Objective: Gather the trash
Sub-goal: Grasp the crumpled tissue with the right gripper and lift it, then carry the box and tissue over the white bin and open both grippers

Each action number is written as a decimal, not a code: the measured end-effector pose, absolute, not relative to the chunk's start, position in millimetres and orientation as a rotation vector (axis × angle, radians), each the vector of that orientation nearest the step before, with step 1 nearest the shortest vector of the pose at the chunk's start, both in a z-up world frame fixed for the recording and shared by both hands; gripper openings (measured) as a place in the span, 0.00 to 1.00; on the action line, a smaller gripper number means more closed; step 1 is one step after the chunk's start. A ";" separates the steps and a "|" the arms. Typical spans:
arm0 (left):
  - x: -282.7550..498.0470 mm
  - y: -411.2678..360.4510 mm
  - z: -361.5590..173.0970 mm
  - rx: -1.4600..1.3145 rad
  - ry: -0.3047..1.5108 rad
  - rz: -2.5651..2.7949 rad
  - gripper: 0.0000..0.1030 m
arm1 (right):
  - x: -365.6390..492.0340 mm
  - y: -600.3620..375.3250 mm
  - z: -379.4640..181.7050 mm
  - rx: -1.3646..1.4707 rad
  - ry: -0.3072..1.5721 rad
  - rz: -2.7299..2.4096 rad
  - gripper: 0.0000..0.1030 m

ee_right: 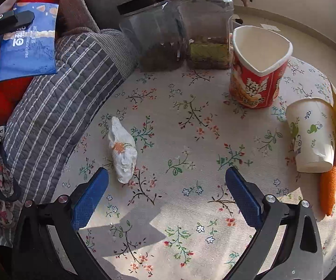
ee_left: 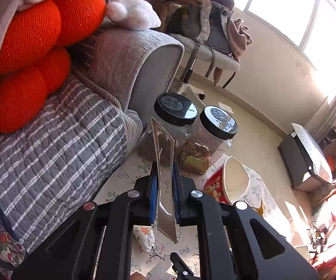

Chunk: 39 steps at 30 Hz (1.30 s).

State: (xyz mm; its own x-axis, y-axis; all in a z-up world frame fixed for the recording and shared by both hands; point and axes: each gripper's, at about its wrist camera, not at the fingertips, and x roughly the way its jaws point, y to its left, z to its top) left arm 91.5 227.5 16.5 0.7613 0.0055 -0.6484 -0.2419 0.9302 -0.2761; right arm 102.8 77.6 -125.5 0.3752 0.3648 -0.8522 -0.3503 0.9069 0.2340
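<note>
Left wrist view: our left gripper (ee_left: 164,182) was clamped on a flat silvery wrapper (ee_left: 165,179), held edge-on above the floral tablecloth (ee_left: 125,182). Beyond it stood two black-lidded jars (ee_left: 176,109) and a dented red noodle cup (ee_left: 228,184), with the grey sofa (ee_left: 79,126) alongside.

Right wrist view: our right gripper (ee_right: 168,186) hung spread wide and empty over the tablecloth. A crumpled tissue (ee_right: 122,150) lay just beside its left finger. Farther right, a white paper cup (ee_right: 311,135) lay tipped near an orange wrapper (ee_right: 328,191). The blue packet face (ee_right: 27,44) showed upper left, over the sofa.
</note>
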 end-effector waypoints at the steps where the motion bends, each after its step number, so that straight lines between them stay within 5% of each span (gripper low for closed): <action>1: 88.9 228.1 20.1 -0.323 0.678 0.160 0.11 | 103.9 91.4 -126.9 -0.006 1.097 0.467 0.93; 8: 74.8 259.0 25.4 -0.263 0.655 0.223 0.11 | 120.1 147.1 -150.6 -0.096 1.168 0.511 0.82; 12: 77.6 271.4 14.1 -0.284 0.715 0.250 0.11 | 126.9 152.2 -162.4 -0.098 1.205 0.496 0.36; 13: 79.8 274.0 9.9 -0.288 0.735 0.257 0.11 | 126.5 151.0 -160.4 -0.083 1.198 0.503 0.34; 23: 91.8 263.6 -9.8 -0.284 0.832 0.264 0.11 | 109.7 91.5 -96.0 -0.033 1.032 0.389 0.34; 39: 67.9 133.1 -30.1 -0.221 0.860 0.118 0.11 | 73.2 -63.8 -49.3 0.004 0.927 0.152 0.35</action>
State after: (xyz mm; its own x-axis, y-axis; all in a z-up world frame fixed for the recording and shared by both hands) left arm 67.9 133.1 -30.1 0.6479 0.0136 -0.7616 -0.1913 0.9707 -0.1454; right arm 73.2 -63.8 -49.3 0.5906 0.1320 -0.7961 -0.1288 0.9893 0.0685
